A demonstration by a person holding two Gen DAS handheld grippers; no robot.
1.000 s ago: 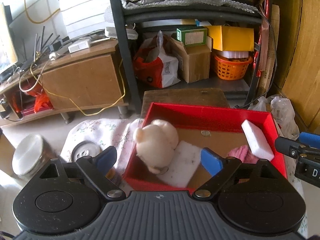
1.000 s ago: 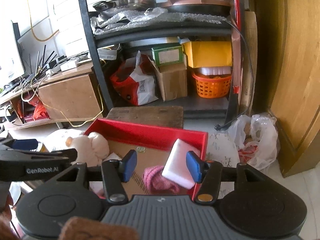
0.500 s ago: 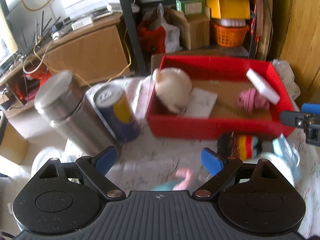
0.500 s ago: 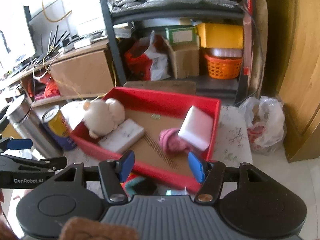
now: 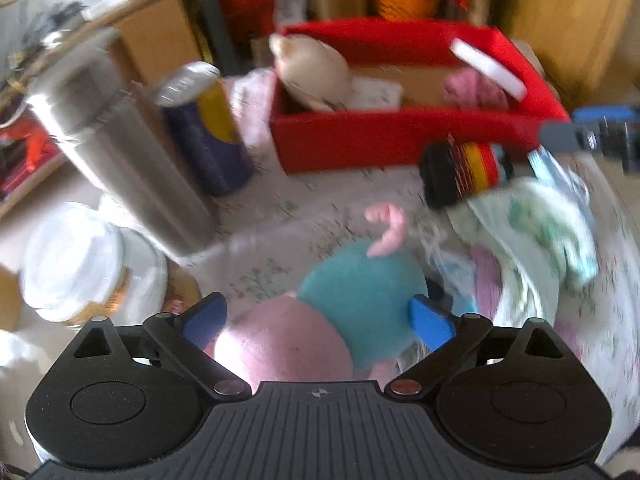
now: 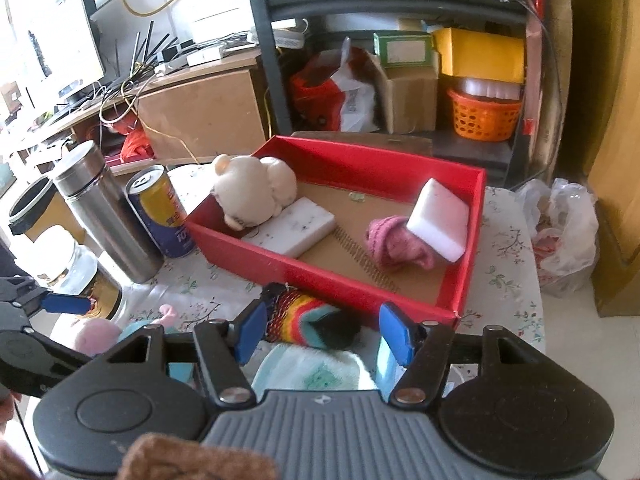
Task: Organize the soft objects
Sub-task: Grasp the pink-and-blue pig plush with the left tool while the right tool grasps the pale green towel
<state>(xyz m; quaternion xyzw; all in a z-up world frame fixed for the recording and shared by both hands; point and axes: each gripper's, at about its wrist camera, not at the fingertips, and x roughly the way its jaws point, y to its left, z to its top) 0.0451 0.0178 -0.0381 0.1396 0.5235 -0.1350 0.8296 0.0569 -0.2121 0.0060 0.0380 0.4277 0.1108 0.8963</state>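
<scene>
Right wrist view first: the red box [image 6: 320,276] fills the centre of the frame on the flowered tablecloth [image 6: 508,276], and inside it sit a cream plush toy [image 6: 252,192] at the upper left corner, a white sponge block [image 6: 294,226] just beside it, a second white sponge [image 6: 440,220] leaning on a pink knitted piece [image 6: 396,246] at the right. Left of the box stand a steel flask [image 6: 104,216] and a yellow-and-blue can [image 6: 160,212]. At the lower centre, the right gripper [image 6: 324,332] is opening, its pads either side of a striped knitted sock [image 6: 308,318] without pressing it. Over in the blurred left wrist view, the left gripper [image 5: 318,320] is spreading wide above what looks like a teal-and-pink plush toy [image 5: 360,296], not gripping it.
</scene>
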